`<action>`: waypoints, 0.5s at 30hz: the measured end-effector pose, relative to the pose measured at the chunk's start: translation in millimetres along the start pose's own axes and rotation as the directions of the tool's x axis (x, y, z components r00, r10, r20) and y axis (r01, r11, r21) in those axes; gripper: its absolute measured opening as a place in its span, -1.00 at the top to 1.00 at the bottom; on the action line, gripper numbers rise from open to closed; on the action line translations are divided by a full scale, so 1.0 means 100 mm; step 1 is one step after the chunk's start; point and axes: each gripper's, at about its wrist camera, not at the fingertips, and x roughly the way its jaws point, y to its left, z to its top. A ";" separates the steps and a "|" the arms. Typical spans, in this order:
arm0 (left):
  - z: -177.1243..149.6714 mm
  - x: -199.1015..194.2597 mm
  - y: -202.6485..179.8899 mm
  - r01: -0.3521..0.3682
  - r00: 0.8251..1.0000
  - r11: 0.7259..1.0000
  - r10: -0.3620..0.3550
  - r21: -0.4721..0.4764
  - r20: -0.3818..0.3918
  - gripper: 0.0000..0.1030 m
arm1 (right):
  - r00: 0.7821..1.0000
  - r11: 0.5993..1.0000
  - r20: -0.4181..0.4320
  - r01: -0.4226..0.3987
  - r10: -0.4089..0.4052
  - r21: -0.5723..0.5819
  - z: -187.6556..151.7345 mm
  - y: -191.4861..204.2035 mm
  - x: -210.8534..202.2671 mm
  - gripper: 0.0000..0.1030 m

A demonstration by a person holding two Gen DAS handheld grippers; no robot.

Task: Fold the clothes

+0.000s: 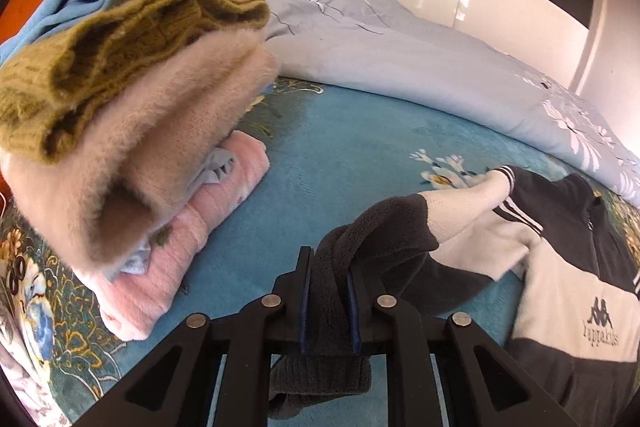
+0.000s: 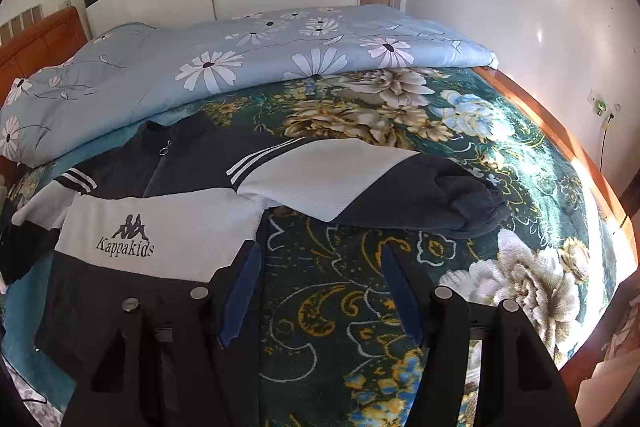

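Note:
A black and white Kappa Kids fleece jacket [image 2: 160,227] lies front up on the bed, collar toward the far side. Its one sleeve [image 2: 360,183] stretches out to the right. My left gripper [image 1: 330,267] is shut on the dark cuff [image 1: 352,251] of the other sleeve, lifted slightly over the blanket. The jacket body also shows in the left wrist view [image 1: 576,307]. My right gripper [image 2: 320,267] is open and empty, hovering just right of the jacket's side edge, below the outstretched sleeve.
A stack of folded clothes [image 1: 132,131] stands at the left: pink, beige, olive and blue. A light blue daisy quilt [image 2: 240,63] lies bunched along the far side. The bed's wooden edge [image 2: 560,139] runs on the right, by the wall.

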 end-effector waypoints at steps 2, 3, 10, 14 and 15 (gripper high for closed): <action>0.06 0.15 -0.01 -0.023 0.999 1.000 0.023 0.004 -0.036 0.63 | 1.000 1.000 -0.015 -0.003 0.003 -0.006 -0.03 0.05 0.04 -0.24; 0.07 0.20 -0.02 -0.014 0.999 1.000 0.014 0.004 -0.045 0.62 | 1.000 1.000 -0.023 -0.005 0.005 -0.009 -0.04 0.08 0.06 -0.24; -0.11 -0.09 -0.09 0.075 0.996 0.997 -0.073 0.030 -0.052 0.20 | 0.998 0.999 -0.053 -0.038 0.037 -0.023 -0.14 0.23 0.11 -0.24; -0.55 -0.44 -0.23 0.272 0.960 0.958 -0.263 0.091 -0.101 -0.10 | 0.992 0.993 -0.059 -0.114 0.113 -0.011 -0.33 0.25 0.09 -0.24; -0.68 -0.49 -0.28 0.326 0.941 0.939 -0.312 0.105 -0.133 -0.10 | 0.987 0.991 -0.083 -0.137 0.136 -0.005 -0.43 0.24 0.13 -0.24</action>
